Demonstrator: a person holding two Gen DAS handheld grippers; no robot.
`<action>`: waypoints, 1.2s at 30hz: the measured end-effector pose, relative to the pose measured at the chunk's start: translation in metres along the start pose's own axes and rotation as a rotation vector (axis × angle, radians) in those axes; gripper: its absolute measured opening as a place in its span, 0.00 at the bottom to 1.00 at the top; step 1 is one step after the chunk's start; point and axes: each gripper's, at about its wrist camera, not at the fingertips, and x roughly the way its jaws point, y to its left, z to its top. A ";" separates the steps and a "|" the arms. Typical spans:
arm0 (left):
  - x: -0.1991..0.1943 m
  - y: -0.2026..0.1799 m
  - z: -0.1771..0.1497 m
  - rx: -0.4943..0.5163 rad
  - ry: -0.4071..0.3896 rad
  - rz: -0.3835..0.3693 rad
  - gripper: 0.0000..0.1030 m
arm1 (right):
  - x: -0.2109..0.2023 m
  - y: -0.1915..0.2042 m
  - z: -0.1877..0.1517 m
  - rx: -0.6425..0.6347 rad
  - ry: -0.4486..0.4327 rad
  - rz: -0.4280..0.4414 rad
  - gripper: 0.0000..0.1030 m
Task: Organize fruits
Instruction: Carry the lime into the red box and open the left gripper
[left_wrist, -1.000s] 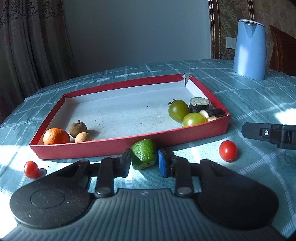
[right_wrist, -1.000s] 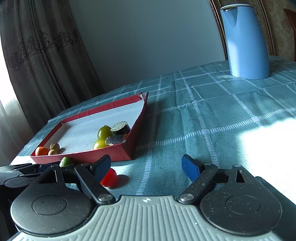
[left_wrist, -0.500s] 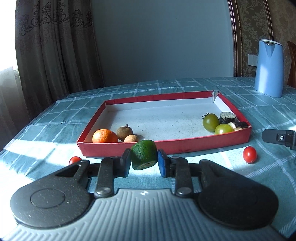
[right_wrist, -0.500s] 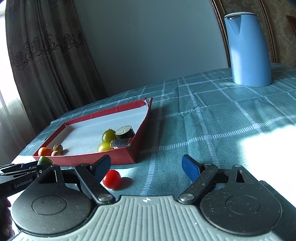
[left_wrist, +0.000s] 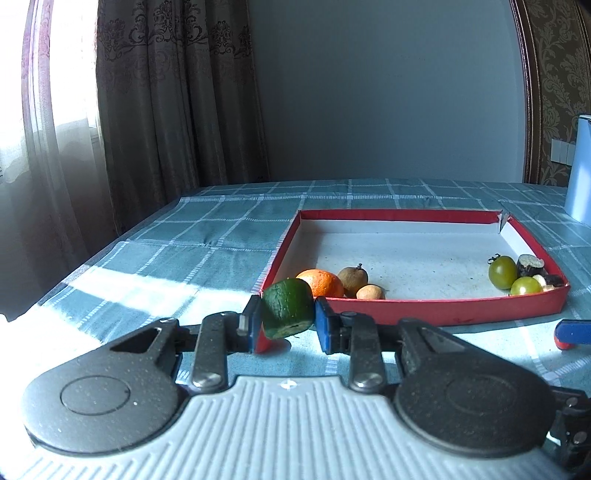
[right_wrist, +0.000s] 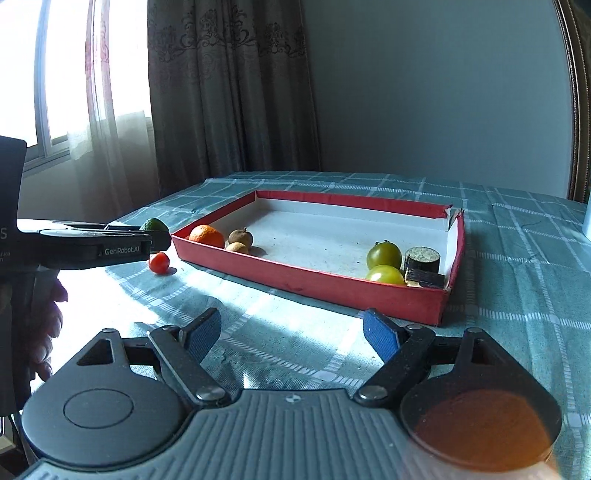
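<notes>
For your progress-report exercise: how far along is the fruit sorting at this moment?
Done: an orange, brown fruits and two green tomatoes lie in the red tray. In hand: the left claw is shut on a green fruit, held above the cloth outside the tray's corner. Left: a red cherry tomato on the tablecloth; the right claw is open, empty.

Sun from the window (right_wrist: 55, 92) on my left blows out white, streaking the surface (left_wrist: 155, 280); fisheye bends the edges, wall dim.
</notes>
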 end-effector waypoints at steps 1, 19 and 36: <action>0.000 0.002 0.000 -0.003 0.000 0.002 0.28 | 0.005 0.001 0.001 -0.007 0.032 -0.003 0.82; 0.049 0.001 0.049 -0.010 0.018 -0.035 0.28 | 0.023 -0.009 -0.001 0.056 0.134 0.036 0.91; 0.137 -0.012 0.048 -0.024 0.239 -0.062 0.28 | 0.024 -0.006 -0.001 0.038 0.143 0.040 0.94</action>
